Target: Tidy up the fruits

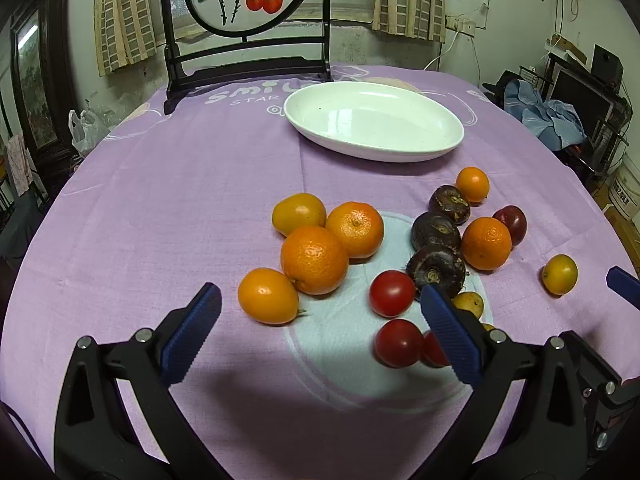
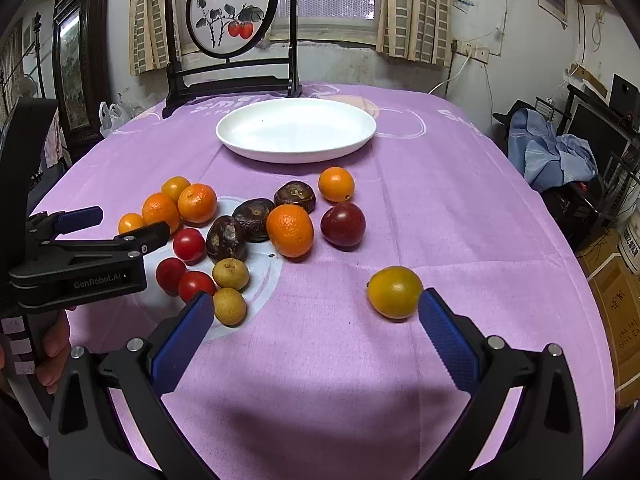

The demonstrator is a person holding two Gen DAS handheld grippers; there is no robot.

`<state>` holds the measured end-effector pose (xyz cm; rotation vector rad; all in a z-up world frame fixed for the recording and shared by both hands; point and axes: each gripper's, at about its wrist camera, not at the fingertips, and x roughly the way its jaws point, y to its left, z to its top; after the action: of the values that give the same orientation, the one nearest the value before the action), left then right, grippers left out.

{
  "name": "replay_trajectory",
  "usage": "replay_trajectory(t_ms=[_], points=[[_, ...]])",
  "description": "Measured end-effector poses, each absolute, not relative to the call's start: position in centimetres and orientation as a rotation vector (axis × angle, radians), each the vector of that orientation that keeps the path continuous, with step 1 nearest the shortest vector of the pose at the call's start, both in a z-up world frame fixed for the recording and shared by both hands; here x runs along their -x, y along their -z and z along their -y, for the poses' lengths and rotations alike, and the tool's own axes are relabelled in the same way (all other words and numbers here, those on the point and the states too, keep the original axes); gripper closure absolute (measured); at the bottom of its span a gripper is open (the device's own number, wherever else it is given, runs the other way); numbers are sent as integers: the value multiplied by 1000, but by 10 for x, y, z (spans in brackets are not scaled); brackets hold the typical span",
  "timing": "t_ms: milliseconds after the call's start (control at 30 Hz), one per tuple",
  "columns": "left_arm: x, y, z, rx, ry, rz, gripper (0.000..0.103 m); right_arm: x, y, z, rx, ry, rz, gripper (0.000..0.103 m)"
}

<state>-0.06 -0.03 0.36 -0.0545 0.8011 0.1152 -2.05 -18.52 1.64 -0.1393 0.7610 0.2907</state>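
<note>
Purple cloth covers the table under my left gripper, whose blue-padded jaws stand wide apart with nothing between them. Just ahead of it lies a cluster of four orange fruits: the nearest small one, a big mandarin touching it, another mandarin and a yellower one behind. To the right are cherry tomatoes, three dark brown water chestnuts in a row, one more mandarin, a dark red plum and a small orange kumquat. One lone yellow-orange fruit sits well apart at the right. A white oval dish lies beyond the fruit, holding nothing

From my right wrist, my right gripper is likewise spread open and grips nothing; the lone yellow-orange fruit lies just beside its right fingertip. Two small tan fruits sit near its left fingertip, beside the tomatoes. My left gripper shows at the left edge, over the orange cluster. The white dish lies at the far side, in front of a dark wooden screen painted with persimmons
</note>
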Motion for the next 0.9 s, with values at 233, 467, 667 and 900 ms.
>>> replay_trajectory(t_ms=[233, 467, 667, 900], points=[[1, -3, 0, 51, -122, -795, 2, 20, -15, 185, 140, -293, -763, 1], [1, -3, -1, 49, -120, -802, 2, 20, -15, 184, 142, -297, -766, 1], [0, -3, 0, 51, -122, -804, 2, 20, -14, 184, 142, -297, -766, 1], [1, -3, -1, 51, -121, -804, 2, 20, -13, 183, 143, -296, -768, 1]])
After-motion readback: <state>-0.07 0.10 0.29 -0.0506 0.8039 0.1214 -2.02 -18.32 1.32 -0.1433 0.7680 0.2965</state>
